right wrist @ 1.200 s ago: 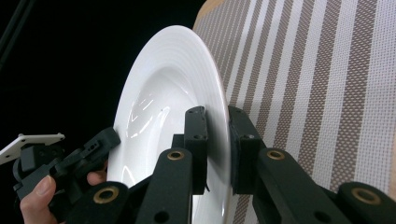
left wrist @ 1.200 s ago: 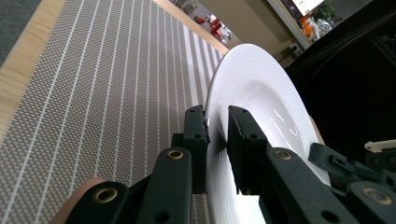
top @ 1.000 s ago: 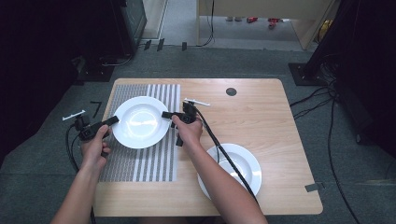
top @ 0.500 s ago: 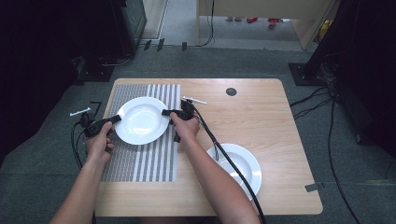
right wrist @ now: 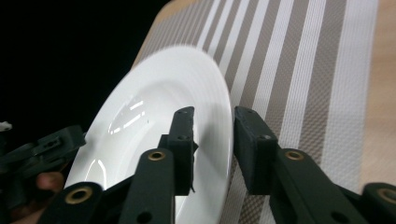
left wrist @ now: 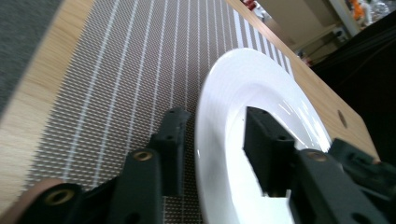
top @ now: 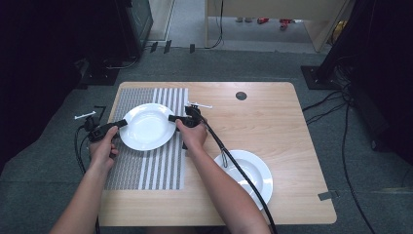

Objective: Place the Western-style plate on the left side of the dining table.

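Currently on my screens:
- Plate (top: 146, 127): white, lying on the striped mat (top: 146, 170) at the left of the bench (top: 292, 146).
- Left tool (top: 118, 124): jaws have just been opening; they straddle the plate's left rim with a gap, no longer clamped.
- Right tool (top: 172, 118): jaws likewise just opened, astride the right rim, pads clear.
- Second plate (top: 253, 168): near my right forearm, well apart.

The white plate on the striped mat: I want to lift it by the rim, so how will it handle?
The white plate looks rigid and glazed, so its rim may slip between pads. Its glossy shine suggests ceramic, likely breakable if dropped. It lies flat on the striped mat, unlikely to roll.
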The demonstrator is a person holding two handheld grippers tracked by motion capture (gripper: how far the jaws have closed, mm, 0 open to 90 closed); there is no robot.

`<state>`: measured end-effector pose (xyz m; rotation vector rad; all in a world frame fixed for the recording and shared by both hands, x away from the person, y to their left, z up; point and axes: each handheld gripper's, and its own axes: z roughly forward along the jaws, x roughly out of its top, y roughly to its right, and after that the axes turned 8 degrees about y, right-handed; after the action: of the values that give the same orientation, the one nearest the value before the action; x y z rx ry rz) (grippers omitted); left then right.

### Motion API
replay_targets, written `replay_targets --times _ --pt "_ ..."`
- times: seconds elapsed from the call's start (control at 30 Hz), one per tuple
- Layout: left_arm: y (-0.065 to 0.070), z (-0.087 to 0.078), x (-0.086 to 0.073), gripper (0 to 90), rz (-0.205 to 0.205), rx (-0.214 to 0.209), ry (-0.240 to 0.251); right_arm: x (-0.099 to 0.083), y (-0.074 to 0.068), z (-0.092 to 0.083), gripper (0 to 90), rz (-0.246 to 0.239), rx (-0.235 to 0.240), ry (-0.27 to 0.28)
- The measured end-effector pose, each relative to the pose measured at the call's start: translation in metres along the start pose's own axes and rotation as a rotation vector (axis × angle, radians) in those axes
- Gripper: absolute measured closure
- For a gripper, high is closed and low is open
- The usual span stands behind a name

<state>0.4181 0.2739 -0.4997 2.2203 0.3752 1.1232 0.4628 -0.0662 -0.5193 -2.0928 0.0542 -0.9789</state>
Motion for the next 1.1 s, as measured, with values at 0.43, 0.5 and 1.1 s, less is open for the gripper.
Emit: replay_targets --times 0.43,0.5,1.1 --pt "0.022 -0.033 0.002 36.9 0.146 0.012 0.02 0.029 -0.008 -0.044 45.4 -0.175 0.022 0.174" --pt "0.028 -0.039 0.0 34.2 0.185 0.029 0.019 0.035 -0.007 -0.057 39.5 -0.173 0.018 0.209" --pt "0.076 -0.061 -0.035 18.6 0.381 0.031 0.002 0.043 0.017 -0.156 15.5 -0.238 0.032 0.256"
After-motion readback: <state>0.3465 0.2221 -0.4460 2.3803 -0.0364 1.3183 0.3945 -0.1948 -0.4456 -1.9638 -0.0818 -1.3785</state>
